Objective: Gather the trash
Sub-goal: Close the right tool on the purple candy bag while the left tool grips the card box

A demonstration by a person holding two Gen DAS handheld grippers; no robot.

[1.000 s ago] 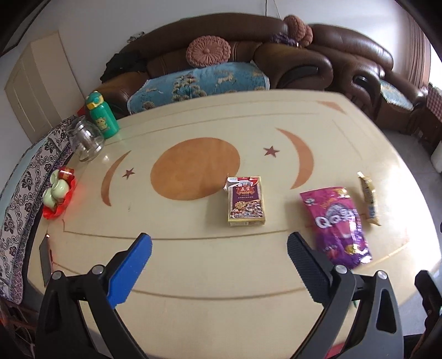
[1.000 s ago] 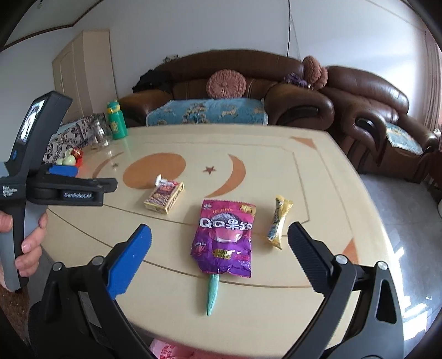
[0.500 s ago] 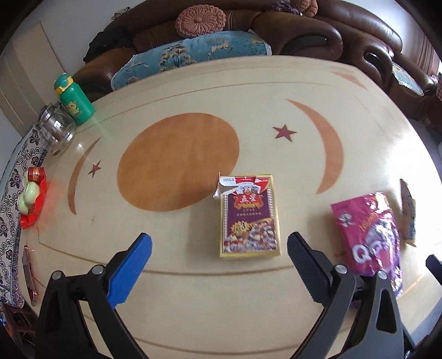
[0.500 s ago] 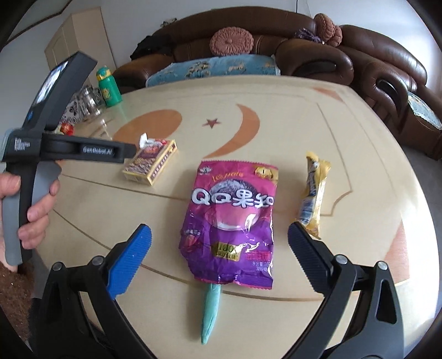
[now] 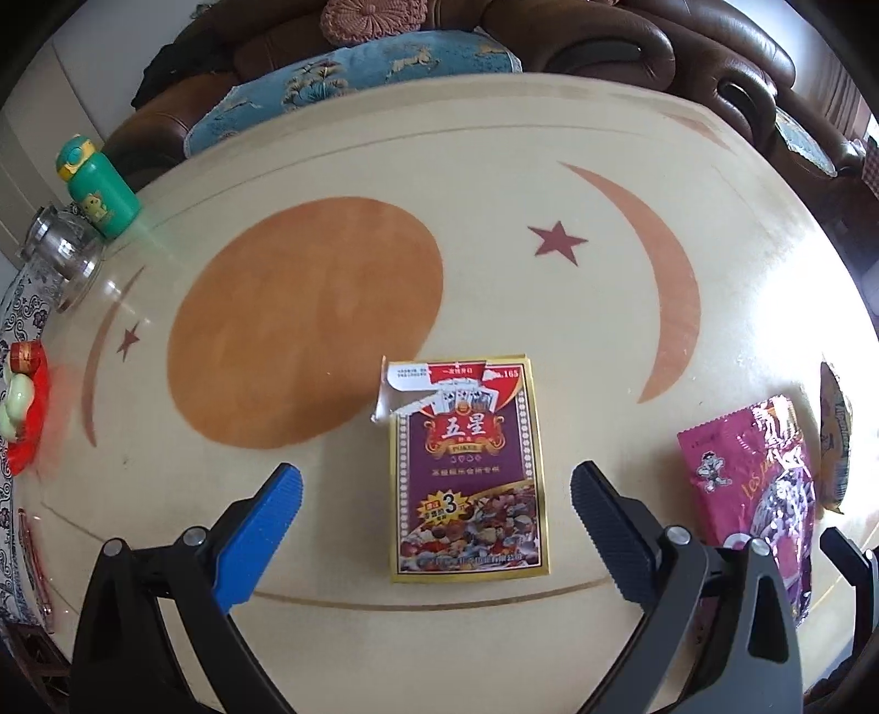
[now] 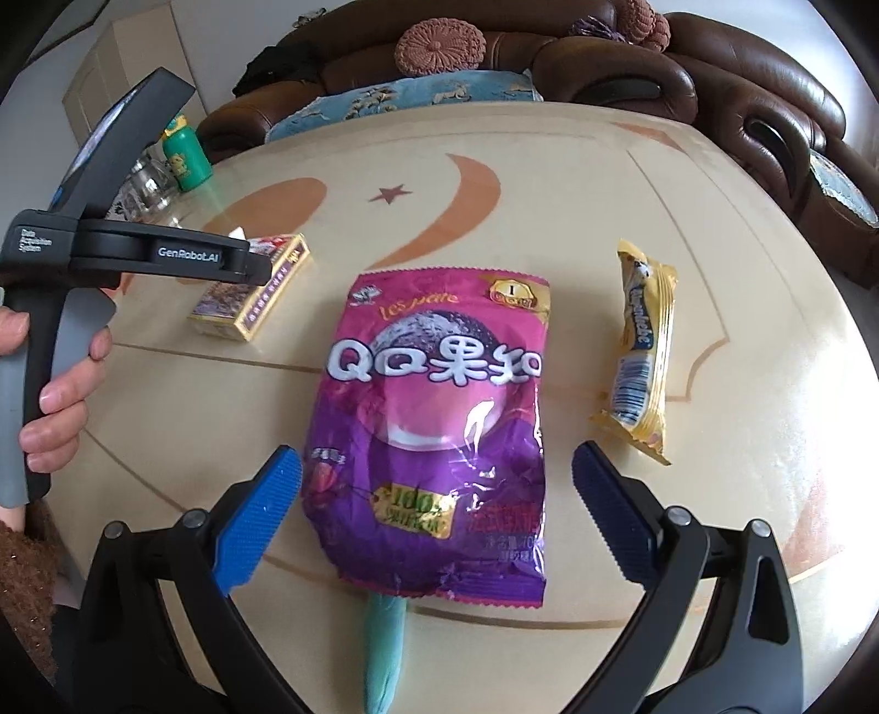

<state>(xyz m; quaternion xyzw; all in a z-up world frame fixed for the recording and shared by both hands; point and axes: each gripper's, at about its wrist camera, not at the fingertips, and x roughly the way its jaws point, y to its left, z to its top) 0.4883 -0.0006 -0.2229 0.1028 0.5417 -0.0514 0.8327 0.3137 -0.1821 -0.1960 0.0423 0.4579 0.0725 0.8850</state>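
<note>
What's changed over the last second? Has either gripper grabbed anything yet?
Nothing grabbed. The left gripper closed in on the card box, the right gripper on the purple snack bag. Jaws stayed open; box, bag and yellow wrapper lie where they were.

The cream table (image 6: 604,181) bears a card box (image 5: 467,472), purple snack bag (image 6: 439,428), yellow wrapper (image 6: 643,340) and green bottle (image 5: 99,192).

Cream table top (image 5: 549,137) inlaid with an orange disc (image 5: 305,324), crescents and red stars, daylight glaring along its right edge. Brown leather sofa (image 6: 632,71) curving behind it, carrying a blue patterned cover (image 5: 351,71) and round knitted cushion (image 6: 442,46). Pale cabinet (image 6: 104,82) standing against white wall, left.
</note>
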